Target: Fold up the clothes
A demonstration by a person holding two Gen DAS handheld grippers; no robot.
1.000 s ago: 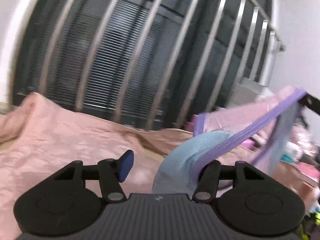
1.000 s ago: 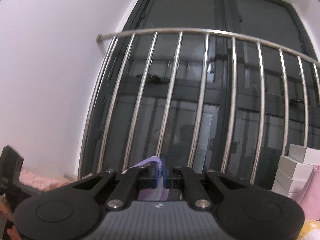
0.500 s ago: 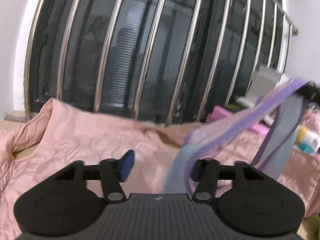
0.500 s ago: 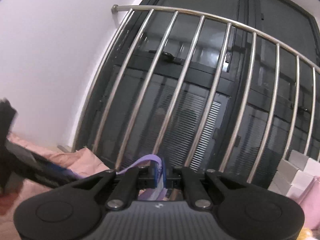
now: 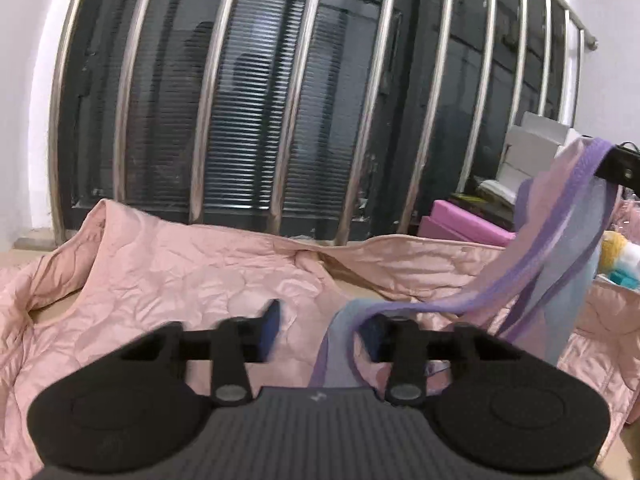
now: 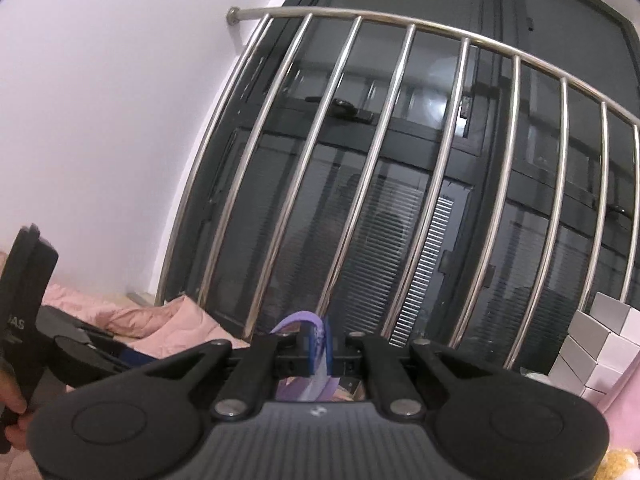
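Observation:
A thin garment (image 5: 560, 240), pale blue and pink with purple hems, hangs stretched between the two grippers above a pink quilt (image 5: 180, 272). In the left wrist view its lower end drops between the fingers of my left gripper (image 5: 322, 330). It lies against the right pad (image 5: 374, 338), and the left finger (image 5: 270, 330) is blurred and a gap away; the jaws are closing. The garment's upper corner is pinched in my right gripper (image 5: 620, 168) at the right edge. In the right wrist view that gripper (image 6: 318, 346) is shut on the purple hem (image 6: 300, 318).
Steel railing bars (image 5: 292, 100) stand before a dark window right behind the quilt. A pink box (image 5: 464, 224), white boxes (image 6: 600, 344) and a yellow plush toy (image 5: 616, 248) sit at the right. A hand (image 6: 12, 400) holds the left gripper's body (image 6: 80, 344).
The left jaws have narrowed around the garment's lower end. The fabric went from a bunched blue fold to a taut strip running up to the right gripper, which shifted sideways.

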